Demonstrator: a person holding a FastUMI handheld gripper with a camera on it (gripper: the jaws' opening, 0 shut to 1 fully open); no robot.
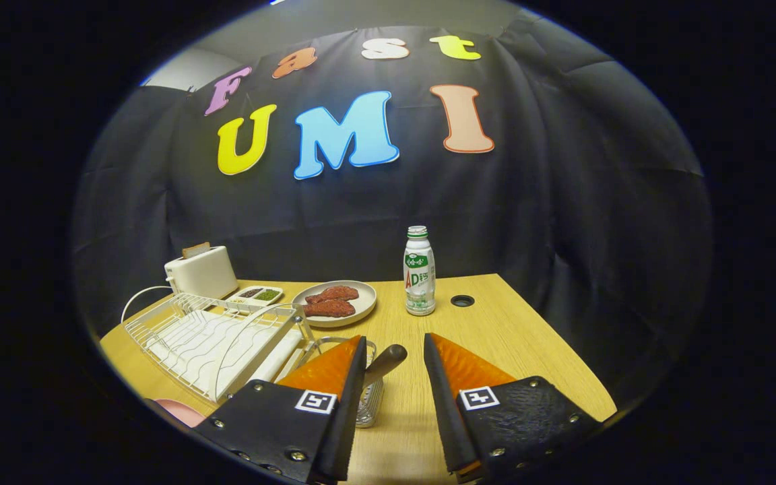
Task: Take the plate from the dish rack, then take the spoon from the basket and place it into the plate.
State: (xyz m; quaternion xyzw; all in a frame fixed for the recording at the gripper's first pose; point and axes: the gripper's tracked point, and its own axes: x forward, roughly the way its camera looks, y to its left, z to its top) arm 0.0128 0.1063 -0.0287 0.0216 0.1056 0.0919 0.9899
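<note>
The gripper (395, 340) hangs above the near part of the table (529, 337), its 2 fingers (334, 367) spread well apart and pointing toward the far edge. Nothing sits between them and neither presses on anything. Both fingers tilt inward slightly toward their tips.

A wooden table (496, 323) stands against the booth's black cloth wall. At its far left corner sits a white toaster (202, 271) with a slice of bread (195, 250) in its slot and a white cord (137, 297) looping off beside it. Just right of it lies a small tray (257, 295) of two compartments, one filled dark, one green. A white bottle (419, 271) with a green cap stands upright farther right, near a round cable hole (462, 301) in the tabletop.
</note>
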